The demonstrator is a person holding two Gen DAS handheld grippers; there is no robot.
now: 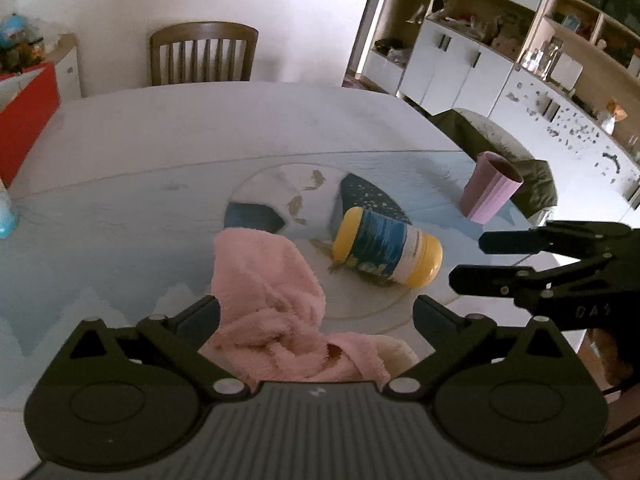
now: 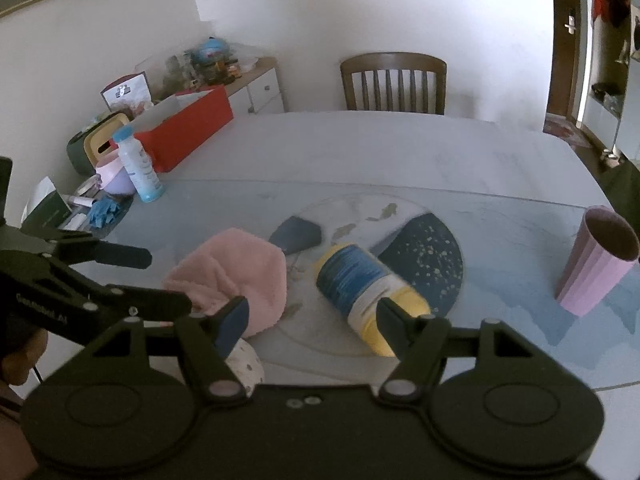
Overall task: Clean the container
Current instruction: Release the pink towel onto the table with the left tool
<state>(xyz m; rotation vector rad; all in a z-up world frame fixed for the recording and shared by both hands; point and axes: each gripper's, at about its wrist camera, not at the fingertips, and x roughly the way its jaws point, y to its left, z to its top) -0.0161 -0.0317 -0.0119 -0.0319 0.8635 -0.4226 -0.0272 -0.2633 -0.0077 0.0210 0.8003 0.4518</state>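
Note:
The container [image 1: 384,252] [image 2: 360,284], a jar with a blue label and yellow ends, lies on its side on a round-patterned mat on the table [image 1: 200,120]. A crumpled pink towel [image 1: 264,300] [image 2: 236,272] rests left of it. My left gripper [image 1: 316,312] [image 2: 168,280] is open, and the towel's near part lies between its spread fingers. My right gripper [image 2: 314,318] [image 1: 468,260] is also open, just before the jar, with its right finger beside the jar's near yellow end. A small white rounded object [image 2: 246,364] sits half hidden under the towel.
A pink ribbed cup [image 1: 490,188] [image 2: 596,260] stands upright at the right of the mat. A blue-capped bottle [image 2: 138,168], a lilac bowl, a red box [image 2: 188,128] and clutter crowd the table's left side. A wooden chair [image 2: 394,84] stands at the far edge.

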